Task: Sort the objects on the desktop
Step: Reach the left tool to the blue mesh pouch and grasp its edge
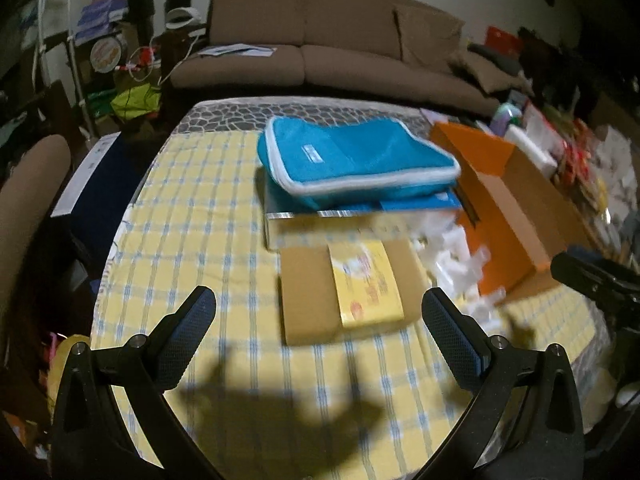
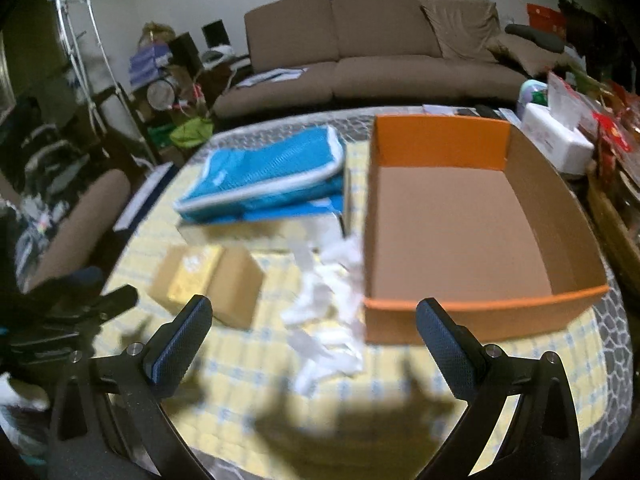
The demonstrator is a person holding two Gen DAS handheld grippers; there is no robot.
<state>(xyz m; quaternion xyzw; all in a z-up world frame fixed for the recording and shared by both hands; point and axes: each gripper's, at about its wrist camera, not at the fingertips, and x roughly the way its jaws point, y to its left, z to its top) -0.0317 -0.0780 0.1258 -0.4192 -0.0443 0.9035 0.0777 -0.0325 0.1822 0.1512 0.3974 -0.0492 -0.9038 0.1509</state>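
both claws stand spread wide with nothing between their pads: the left gripper (image 1: 319, 322) hangs over the yellow checked tablecloth (image 1: 200, 220) facing the small cardboard box (image 1: 348, 290), and the right gripper (image 2: 314, 330) faces the near rim of the orange tray box (image 2: 472, 312). the tray box sits on the table's right side with a bare brown floor. left of it lies the blue pouch (image 2: 272, 168), nearer the cardboard box, and scattered white scraps (image 2: 324, 320) lie between box and tray.

Black gripper (image 1: 319, 310) frames — blue textured pads (image 1: 202, 316), silver screws.
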